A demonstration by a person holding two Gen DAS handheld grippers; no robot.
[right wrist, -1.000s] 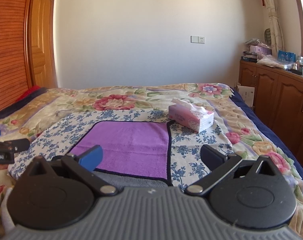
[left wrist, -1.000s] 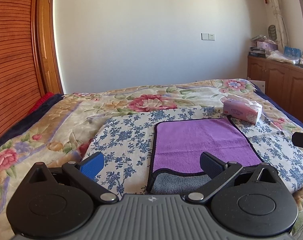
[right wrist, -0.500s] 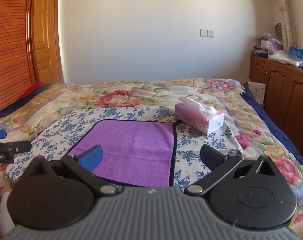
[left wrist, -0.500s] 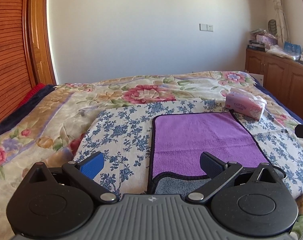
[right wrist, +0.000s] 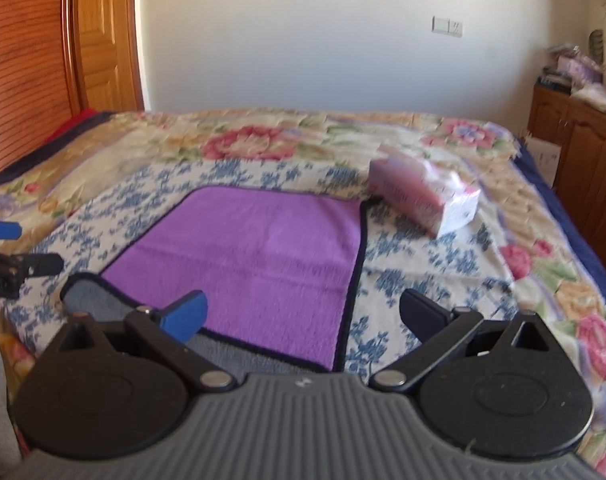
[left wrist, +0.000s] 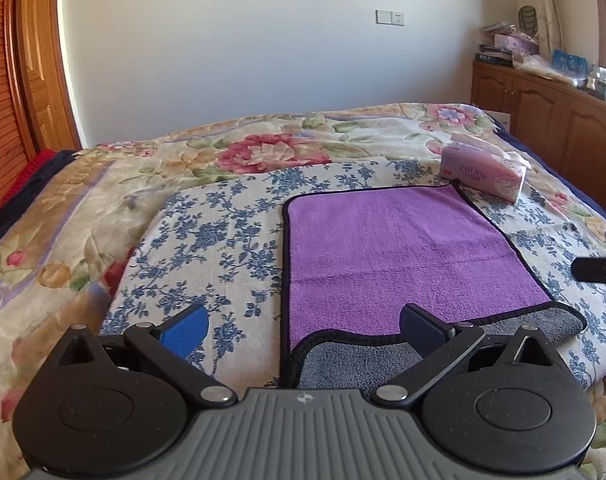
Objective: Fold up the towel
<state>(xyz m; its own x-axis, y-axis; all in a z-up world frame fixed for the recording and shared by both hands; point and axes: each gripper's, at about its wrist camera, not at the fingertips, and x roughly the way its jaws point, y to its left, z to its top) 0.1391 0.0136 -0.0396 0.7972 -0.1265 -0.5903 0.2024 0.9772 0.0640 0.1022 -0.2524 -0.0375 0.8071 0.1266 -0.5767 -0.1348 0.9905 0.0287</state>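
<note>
A purple towel [left wrist: 395, 256] with a black hem lies flat on a blue-flowered cloth [left wrist: 223, 240] on the bed; it also shows in the right wrist view [right wrist: 263, 256]. Its near edge is turned over and shows a grey underside [left wrist: 355, 364]. My left gripper [left wrist: 303, 326] is open and empty, above the towel's near left corner. My right gripper [right wrist: 303, 314] is open and empty, above the towel's near right corner. Each gripper's tip shows at the edge of the other's view.
A pink tissue box [left wrist: 485, 172] stands at the towel's far right corner, also in the right wrist view [right wrist: 427, 196]. A floral bedspread [left wrist: 83, 208] covers the bed. A wooden cabinet [left wrist: 559, 116] with clutter stands at the right, a wooden door [left wrist: 7, 80] at the left.
Both grippers have moved forward and tilted down toward the towel's near edge, which now sits closer under the fingers. Both stay open. The towel has not moved.
</note>
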